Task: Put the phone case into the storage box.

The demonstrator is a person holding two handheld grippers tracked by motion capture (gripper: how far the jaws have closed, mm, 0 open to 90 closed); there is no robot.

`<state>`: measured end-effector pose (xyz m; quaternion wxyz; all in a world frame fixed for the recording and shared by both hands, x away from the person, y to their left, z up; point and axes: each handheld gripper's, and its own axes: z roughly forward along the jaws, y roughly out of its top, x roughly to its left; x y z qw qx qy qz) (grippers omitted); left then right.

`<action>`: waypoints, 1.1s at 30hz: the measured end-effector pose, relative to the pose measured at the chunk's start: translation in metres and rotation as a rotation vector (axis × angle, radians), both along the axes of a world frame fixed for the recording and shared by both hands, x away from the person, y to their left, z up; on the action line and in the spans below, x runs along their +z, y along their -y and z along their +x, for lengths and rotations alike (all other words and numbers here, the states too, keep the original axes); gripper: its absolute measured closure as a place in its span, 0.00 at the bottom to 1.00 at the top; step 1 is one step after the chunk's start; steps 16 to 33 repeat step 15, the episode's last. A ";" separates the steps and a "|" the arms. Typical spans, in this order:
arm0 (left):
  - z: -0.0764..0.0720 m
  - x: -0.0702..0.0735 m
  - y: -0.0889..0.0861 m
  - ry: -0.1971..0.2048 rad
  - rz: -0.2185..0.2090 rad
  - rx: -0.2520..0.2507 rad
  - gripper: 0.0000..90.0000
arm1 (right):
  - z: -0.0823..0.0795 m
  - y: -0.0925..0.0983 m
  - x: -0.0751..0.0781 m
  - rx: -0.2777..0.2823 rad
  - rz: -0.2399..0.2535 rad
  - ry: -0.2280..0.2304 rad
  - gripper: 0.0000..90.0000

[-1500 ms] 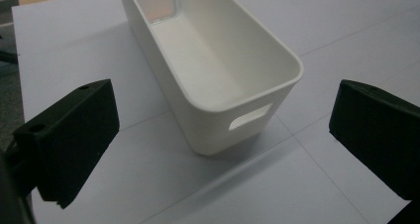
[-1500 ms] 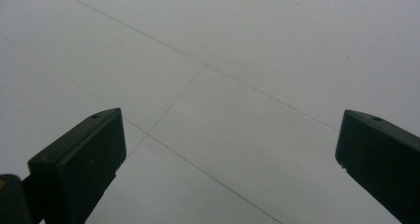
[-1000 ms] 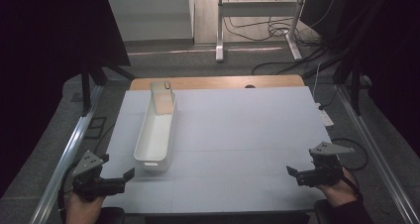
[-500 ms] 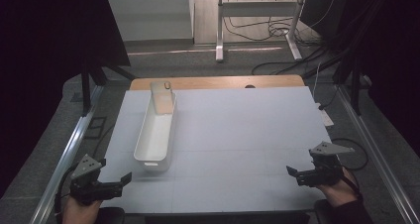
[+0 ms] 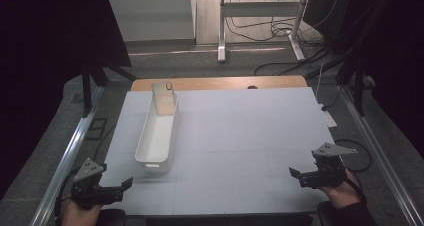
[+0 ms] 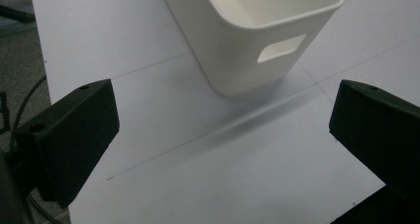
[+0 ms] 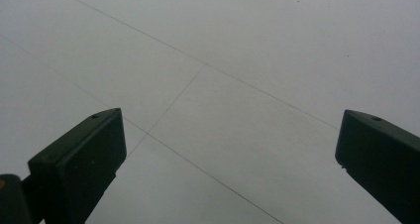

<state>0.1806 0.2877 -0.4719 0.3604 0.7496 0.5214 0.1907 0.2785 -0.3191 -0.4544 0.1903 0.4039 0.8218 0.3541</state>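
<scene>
A long white bin (image 5: 156,138) lies lengthwise on the left part of the white table (image 5: 245,131). A flat tan object (image 5: 164,97) leans upright at the bin's far end. My left gripper (image 5: 124,185) is held at the near left corner, just short of the bin's near end, and is open with nothing in it. In the left gripper view the bin's near wall with its handle slot (image 6: 281,47) stands ahead of the wide-apart jaws. My right gripper (image 5: 296,175) rests low at the near right, open over bare table (image 7: 223,85).
A wooden strip (image 5: 220,82) runs along the table's far edge. Metal rails (image 5: 67,153) flank both sides. A power strip (image 5: 328,118) and cables (image 5: 357,151) lie off the right edge. A desk frame (image 5: 260,21) stands on the floor beyond.
My left gripper has drawn back a little toward the near left corner, away from the bin. The right gripper has stayed put.
</scene>
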 end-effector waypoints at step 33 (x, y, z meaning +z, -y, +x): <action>0.002 -0.001 0.000 -0.021 0.000 -0.001 0.00 | 0.000 0.000 -0.001 0.002 -0.001 -0.004 0.00</action>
